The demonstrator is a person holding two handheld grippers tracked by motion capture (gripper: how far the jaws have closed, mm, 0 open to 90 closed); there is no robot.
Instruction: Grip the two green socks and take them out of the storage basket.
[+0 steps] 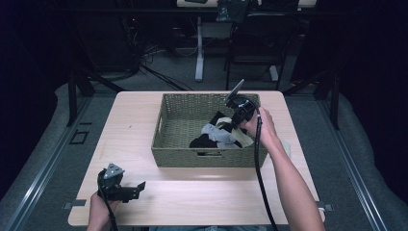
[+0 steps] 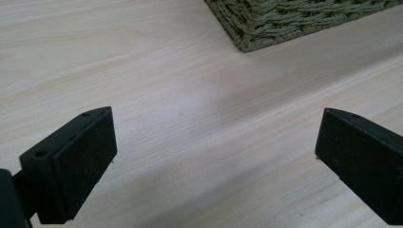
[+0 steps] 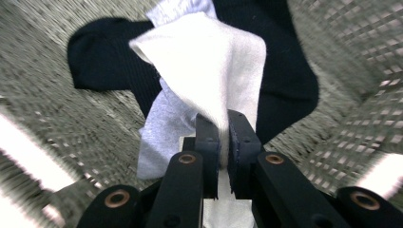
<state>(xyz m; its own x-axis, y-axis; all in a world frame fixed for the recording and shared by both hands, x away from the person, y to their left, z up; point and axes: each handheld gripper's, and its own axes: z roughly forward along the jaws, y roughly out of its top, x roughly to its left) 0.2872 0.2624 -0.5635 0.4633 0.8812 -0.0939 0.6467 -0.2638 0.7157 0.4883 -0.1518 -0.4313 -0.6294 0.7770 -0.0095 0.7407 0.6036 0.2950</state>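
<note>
A woven basket (image 1: 173, 127) stands on the wooden table (image 1: 144, 125) and holds a pile of socks. My right gripper (image 1: 236, 117) reaches into it from the right and is shut on a white sock (image 3: 214, 71), pinched between its jaws. Under that sock lie a black sock (image 3: 104, 52) and a light grey sock (image 3: 164, 128); the pile (image 1: 216, 134) shows as black, grey and cream cloth in the high view. My left gripper (image 1: 137, 188) rests low over the table's near left, open, with nothing between its fingers (image 2: 85, 161). A basket corner (image 2: 266, 23) lies ahead of it.
Bare tabletop (image 2: 204, 109) stretches between the left gripper and the basket. Beyond the table stand a desk leg (image 1: 199, 48), a dark chair (image 1: 255, 43) and cables on the floor. A cable (image 1: 262, 183) trails from the right gripper along the forearm.
</note>
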